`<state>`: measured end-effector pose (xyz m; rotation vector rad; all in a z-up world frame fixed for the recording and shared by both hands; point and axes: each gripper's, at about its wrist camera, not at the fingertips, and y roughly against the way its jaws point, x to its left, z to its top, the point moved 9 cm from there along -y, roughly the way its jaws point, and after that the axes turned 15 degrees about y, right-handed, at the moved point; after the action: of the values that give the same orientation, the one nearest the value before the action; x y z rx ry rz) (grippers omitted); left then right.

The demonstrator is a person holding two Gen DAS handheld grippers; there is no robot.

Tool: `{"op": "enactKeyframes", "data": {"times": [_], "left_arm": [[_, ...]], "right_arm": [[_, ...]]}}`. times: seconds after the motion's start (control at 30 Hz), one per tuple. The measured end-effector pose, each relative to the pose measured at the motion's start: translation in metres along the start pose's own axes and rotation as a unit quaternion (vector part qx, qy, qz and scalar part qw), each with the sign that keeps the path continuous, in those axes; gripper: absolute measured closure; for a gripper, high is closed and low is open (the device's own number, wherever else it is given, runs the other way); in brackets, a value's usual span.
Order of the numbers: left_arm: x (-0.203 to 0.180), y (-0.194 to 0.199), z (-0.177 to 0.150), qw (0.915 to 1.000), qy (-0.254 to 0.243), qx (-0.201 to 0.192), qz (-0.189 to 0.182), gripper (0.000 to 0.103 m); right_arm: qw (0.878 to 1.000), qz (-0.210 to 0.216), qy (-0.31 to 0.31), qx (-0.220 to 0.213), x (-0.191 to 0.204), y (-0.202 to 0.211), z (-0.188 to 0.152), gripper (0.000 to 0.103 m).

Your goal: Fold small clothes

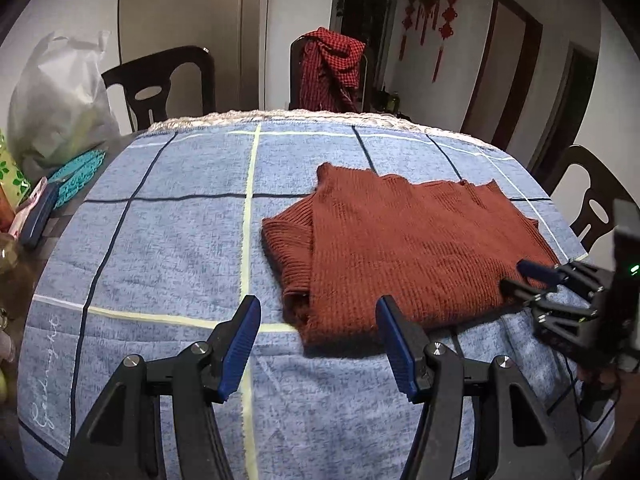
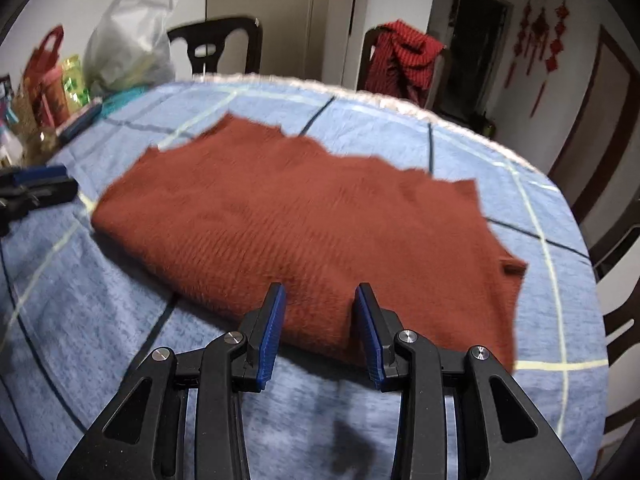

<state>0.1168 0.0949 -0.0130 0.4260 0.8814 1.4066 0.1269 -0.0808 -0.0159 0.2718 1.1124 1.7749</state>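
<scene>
A: Nearest the lens, what do you see?

B: The left gripper (image 1: 318,320), low over the blue checked blanket (image 1: 160,240), its jaws spread wide with nothing between them. It points across the table at the near left corner of the rust-brown knit sweater (image 1: 400,248).

A: And the sweater itself?

B: Folded flat on the blanket, toward the right side, one folded layer showing along its left edge.

A: The other hand?

B: The right gripper (image 2: 318,312) sits level at the sweater's (image 2: 300,220) near edge, jaws partly apart, straddling the fabric's edge without pinching it. From the left wrist it shows at the sweater's right corner (image 1: 532,276).

A: Anything behind?

B: Dark chairs, one draped with a red checked cloth (image 1: 332,68), and a white plastic bag (image 1: 60,96) at the left.
</scene>
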Motion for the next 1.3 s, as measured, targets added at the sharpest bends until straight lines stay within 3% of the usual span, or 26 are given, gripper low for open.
{"op": "enactKeyframes", "data": {"times": [0.2, 0.37, 0.53, 0.67, 0.7, 0.77, 1.13, 1.3], "left_arm": [[0.025, -0.001, 0.005, 0.9996, 0.028, 0.01, 0.001, 0.04], [0.04, -0.001, 0.014, 0.9958, 0.072, 0.032, -0.048, 0.04], [0.06, -0.002, 0.024, 0.9905, 0.112, 0.045, -0.067, 0.037], [0.07, -0.001, 0.029, 0.9927, 0.104, 0.039, -0.047, 0.037], [0.072, -0.001, 0.03, 0.993, 0.102, 0.04, -0.045, 0.037], [0.074, -0.002, 0.032, 0.9921, 0.105, 0.045, -0.052, 0.036], [0.081, -0.021, 0.04, 0.9867, 0.119, 0.084, -0.072, 0.035], [0.079, -0.032, 0.042, 0.981, 0.126, 0.109, -0.099, 0.034]], "right_arm": [[1.0, -0.013, -0.002, 0.003, 0.002, 0.003, 0.002, 0.066], [1.0, 0.011, -0.002, -0.027, 0.018, 0.015, 0.022, 0.066], [0.998, 0.039, 0.035, -0.047, 0.052, 0.015, 0.041, 0.065], [0.995, 0.06, 0.055, -0.061, 0.073, 0.016, 0.053, 0.062], [0.994, 0.063, 0.058, -0.063, 0.077, 0.016, 0.056, 0.053], [0.991, 0.087, 0.063, -0.075, 0.088, 0.019, 0.062, 0.046], [0.982, 0.129, 0.119, -0.063, 0.139, 0.004, 0.079, 0.046], [0.98, 0.093, 0.159, -0.07, 0.152, -0.001, 0.086, 0.046]]}}
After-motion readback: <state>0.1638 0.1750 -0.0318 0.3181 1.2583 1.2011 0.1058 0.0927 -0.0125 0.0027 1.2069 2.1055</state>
